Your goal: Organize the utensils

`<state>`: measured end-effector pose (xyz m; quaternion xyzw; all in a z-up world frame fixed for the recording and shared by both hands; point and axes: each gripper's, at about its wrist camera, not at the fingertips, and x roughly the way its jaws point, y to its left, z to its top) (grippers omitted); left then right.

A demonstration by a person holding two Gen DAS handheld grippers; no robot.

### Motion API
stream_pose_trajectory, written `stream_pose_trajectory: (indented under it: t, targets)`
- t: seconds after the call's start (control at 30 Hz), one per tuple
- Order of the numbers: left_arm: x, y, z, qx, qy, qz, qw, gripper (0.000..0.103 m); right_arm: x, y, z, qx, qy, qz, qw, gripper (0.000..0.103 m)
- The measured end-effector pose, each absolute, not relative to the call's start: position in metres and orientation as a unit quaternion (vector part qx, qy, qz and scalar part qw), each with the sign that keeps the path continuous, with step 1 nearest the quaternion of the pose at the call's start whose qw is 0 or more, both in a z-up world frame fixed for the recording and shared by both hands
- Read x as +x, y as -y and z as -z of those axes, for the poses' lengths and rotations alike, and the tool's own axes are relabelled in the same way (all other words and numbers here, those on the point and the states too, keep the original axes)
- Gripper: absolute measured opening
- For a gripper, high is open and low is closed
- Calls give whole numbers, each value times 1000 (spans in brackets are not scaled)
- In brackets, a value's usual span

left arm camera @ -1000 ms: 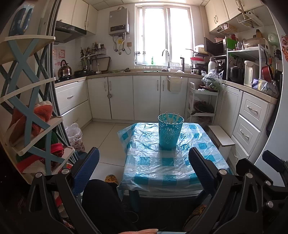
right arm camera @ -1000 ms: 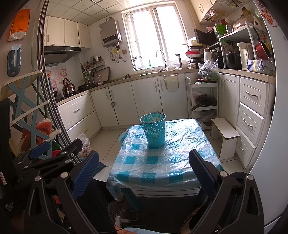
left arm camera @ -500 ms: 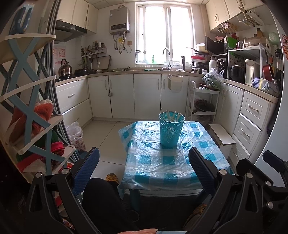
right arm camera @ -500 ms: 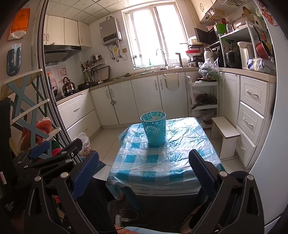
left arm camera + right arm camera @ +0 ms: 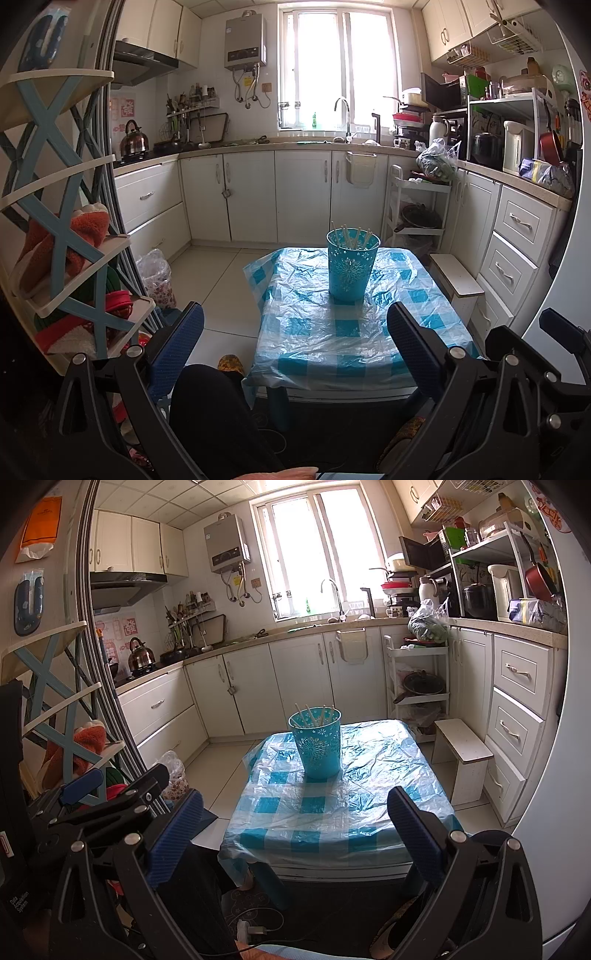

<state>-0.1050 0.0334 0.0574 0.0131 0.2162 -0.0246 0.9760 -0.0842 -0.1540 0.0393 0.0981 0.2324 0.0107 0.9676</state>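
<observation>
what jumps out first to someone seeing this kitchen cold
A turquoise cup holding pale chopsticks stands alone on the small table's blue checked cloth. Behind it, the bright window glares above the sink. Both grippers, left and right, hang open and empty before the table.

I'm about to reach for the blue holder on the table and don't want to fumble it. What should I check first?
1. Left gripper empty, jaws wide apart: ok.
2. Right gripper empty, jaws wide apart: ok.
3. Blue holder upright on the table: ok.
4. Chopsticks all inside the holder, tips above the rim: ok; none seen loose on the checked cloth.
5. Path from both grippers to the holder free of other things: ok, only bare crinkled plastic cover lies between.
6. Whether the light holder will tip or slide on the plastic when touched: cannot tell.
</observation>
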Motion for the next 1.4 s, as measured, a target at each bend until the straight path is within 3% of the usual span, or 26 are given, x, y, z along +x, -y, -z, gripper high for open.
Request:
stream_pose_trajectory:
  t: [1.4]
  targets:
    - [-103, -36, -54, 12, -220, 25, 975, 95, -82, 154, -41, 98, -236, -11, 967, 96]
